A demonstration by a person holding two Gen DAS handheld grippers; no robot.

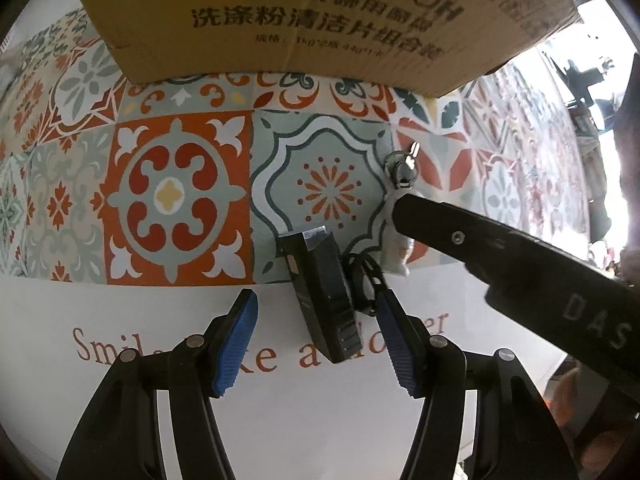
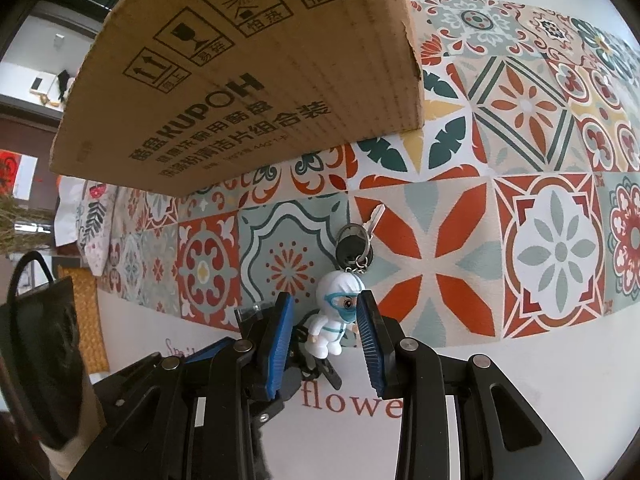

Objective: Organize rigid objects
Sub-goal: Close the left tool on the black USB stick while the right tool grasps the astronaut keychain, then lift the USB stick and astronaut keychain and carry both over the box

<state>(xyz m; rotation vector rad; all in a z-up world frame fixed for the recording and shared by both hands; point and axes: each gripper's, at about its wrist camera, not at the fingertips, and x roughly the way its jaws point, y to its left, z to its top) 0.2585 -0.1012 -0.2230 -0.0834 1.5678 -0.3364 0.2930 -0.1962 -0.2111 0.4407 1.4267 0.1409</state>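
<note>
Cardboard box [image 2: 240, 80] waits behind, ready for things. Your left gripper [image 1: 316, 344] sits open around the black gadget [image 1: 320, 292], not squeezing. Your right gripper [image 2: 326, 344] is pinching the little white figure [image 2: 334, 320] with its key [image 2: 374, 218], ready to lift.

Bright daylight, blown-out right edge, strong fisheye bending, mild softness.

A home: patterned tablecloth [image 2: 552, 248] across the frame, detergent carton [image 2: 240, 80] upper left, bag [image 2: 36, 344] lower left.
</note>
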